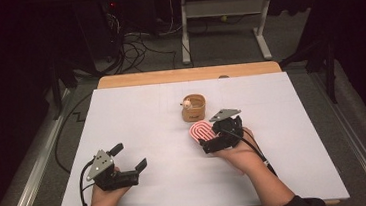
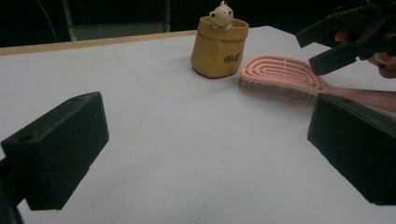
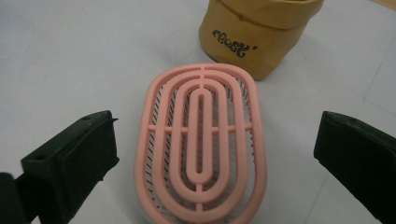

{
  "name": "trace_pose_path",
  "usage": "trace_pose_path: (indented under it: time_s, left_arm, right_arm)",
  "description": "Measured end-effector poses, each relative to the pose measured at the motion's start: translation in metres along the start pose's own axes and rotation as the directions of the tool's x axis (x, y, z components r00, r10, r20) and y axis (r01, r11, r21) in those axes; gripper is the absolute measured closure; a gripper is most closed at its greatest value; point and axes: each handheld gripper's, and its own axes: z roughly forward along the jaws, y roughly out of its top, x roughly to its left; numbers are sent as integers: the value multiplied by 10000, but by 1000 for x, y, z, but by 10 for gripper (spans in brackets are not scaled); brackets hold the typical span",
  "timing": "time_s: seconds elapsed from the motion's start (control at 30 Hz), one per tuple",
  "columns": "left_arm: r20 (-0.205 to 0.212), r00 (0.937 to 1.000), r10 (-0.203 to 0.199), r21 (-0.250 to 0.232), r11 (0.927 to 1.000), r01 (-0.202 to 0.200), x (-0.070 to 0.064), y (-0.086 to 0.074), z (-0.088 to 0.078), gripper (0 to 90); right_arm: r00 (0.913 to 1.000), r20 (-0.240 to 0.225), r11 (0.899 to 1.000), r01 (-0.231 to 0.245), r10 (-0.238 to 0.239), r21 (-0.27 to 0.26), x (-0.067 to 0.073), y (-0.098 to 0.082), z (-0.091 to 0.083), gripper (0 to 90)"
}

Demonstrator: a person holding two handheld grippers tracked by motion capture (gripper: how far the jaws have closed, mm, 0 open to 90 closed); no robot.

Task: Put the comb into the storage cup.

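Observation:
A pink vented hairbrush [image 1: 201, 131] [image 2: 280, 74] [image 3: 201, 145] lies bristles down on the white table sheet. Just behind it stands a tan paper-bag style pot [image 1: 194, 108] [image 2: 219, 46] [image 3: 259, 32] with a small cream figure [image 1: 187, 103] [image 2: 221, 13] on its rim. My right gripper [image 1: 216, 134] [image 3: 219, 163] hovers over the brush's near end, open, with one jaw on each side of the brush and not touching it. My left gripper [image 1: 128, 157] [image 2: 205, 154] rests open at the front left of the sheet, nothing between its jaws.
The white sheet [image 1: 137, 117] covers a wooden tabletop [image 1: 188, 74]. Beyond the table's far edge are a white desk frame [image 1: 224, 24] and loose cables [image 1: 136, 47] on the floor. Metal rails [image 1: 31, 171] run along both sides.

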Motion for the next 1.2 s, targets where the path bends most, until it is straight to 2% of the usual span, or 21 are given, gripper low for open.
trace_pose_path:
  time_s: [0.07, 0.23, 0.37, 0.4, 0.87, 1.03, 1.13, 1.2]
  left_arm:
    - [21, 10000, 6, -3, 10000, -6, 0, 0, 0, 0]
    - [14, 10000, -10, 20, 10000, 10, 1, 0, -1, 0]
    - [26, 10000, 14, 32, 10000, -14, 0, 0, -1, 0]
    - [9, 10000, 1, 17, 10000, -1, 0, 0, 0, 0]
    - [-40, 10000, 45, 6, 10000, -45, 1, 1, -1, 0]
    - [-41, 10000, 82, -3, 10000, -82, 0, 1, -1, 0]
    - [-39, 10000, 73, 5, 10000, -73, 0, 1, -1, 0]
    - [-42, 10000, 75, 23, 10000, -74, 0, 1, -1, 0]
  right_arm:
    - [9999, 65, 9996, 135, -137, 254, 4, 3, 7, 2]
    - [9998, 52, 9985, 188, -191, 514, 8, 5, 15, 2]
    - [9999, 63, 9963, 155, -161, 842, 6, 4, 22, 2]
    - [9999, 66, 9942, 129, -137, 1065, 6, 3, 25, 3]
    - [9994, 190, 9860, 271, -306, 1643, 6, 2, 34, 46]
    - [9992, 217, 9852, 289, -331, 1691, 7, 2, 35, 69]
    - [9990, 219, 9845, 343, -386, 1718, 7, 2, 34, 103]
    - [9988, 184, 9846, 413, -450, 1698, 8, 3, 32, 160]
